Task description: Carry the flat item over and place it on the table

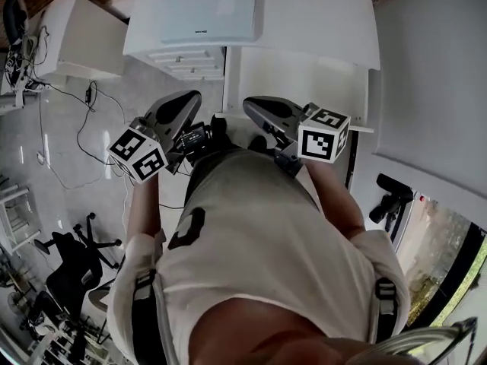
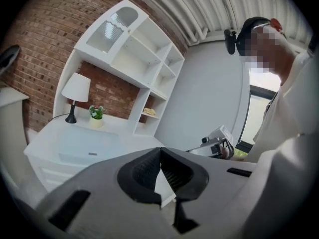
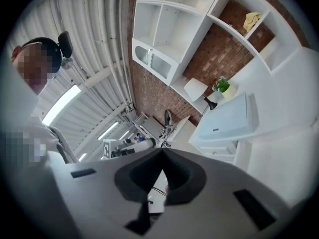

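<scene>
A pale, flat rectangular item (image 1: 209,10) lies on the white desk (image 1: 319,21) ahead of me; it also shows as the flat item (image 2: 84,144) in the left gripper view and as the flat item (image 3: 227,118) in the right gripper view. Both grippers are held close to my chest, well short of the desk. My left gripper (image 1: 192,99) is shut with nothing between its jaws, whose tips meet at the left gripper (image 2: 160,150). My right gripper (image 1: 253,105) is likewise shut and empty, as the right gripper (image 3: 162,151) shows. Neither touches the item.
On the desk stand a white lamp (image 2: 76,90) and a small potted plant (image 2: 96,113), with a white shelf unit (image 2: 149,59) against the brick wall. Drawers (image 1: 186,61) sit under the desk. Cables (image 1: 80,131) and an office chair (image 1: 72,257) are on the floor at the left.
</scene>
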`<state>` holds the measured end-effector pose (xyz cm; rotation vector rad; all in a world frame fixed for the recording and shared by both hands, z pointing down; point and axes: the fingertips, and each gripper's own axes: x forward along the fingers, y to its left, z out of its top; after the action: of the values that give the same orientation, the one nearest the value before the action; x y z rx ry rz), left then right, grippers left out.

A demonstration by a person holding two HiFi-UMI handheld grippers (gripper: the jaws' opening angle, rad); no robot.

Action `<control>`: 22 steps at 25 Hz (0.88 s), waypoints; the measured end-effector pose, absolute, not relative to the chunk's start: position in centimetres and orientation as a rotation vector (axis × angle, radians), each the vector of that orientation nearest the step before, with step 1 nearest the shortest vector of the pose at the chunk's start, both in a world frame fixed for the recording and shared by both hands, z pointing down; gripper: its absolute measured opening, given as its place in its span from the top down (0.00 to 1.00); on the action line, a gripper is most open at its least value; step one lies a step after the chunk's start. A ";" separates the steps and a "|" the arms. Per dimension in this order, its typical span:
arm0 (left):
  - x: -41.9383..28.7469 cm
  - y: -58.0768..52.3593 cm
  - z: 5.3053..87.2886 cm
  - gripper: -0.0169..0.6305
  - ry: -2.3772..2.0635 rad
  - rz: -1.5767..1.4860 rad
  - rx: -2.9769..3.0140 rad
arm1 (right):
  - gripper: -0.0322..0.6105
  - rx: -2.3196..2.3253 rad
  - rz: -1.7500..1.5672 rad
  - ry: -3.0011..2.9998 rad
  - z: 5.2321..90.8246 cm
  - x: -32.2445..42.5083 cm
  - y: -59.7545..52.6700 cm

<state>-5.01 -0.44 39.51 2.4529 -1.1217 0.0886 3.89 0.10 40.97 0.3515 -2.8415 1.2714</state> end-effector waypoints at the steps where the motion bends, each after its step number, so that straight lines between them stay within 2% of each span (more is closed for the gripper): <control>1: -5.2 0.2 40.2 0.94 -1.147 0.121 2.435 | 0.94 0.325 1.275 -2.839 41.1 4.0 0.5; 13: -0.6 2.0 41.1 0.94 -1.066 0.123 2.422 | 0.94 0.220 1.326 -2.809 42.1 3.1 2.8; 22: -1.1 2.9 42.3 0.94 -0.998 0.147 2.405 | 0.94 0.288 1.416 -2.745 43.4 1.8 3.6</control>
<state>-1.09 2.86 42.34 2.4051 -0.9985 0.1472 1.76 3.64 43.35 0.2878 -2.7449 1.4161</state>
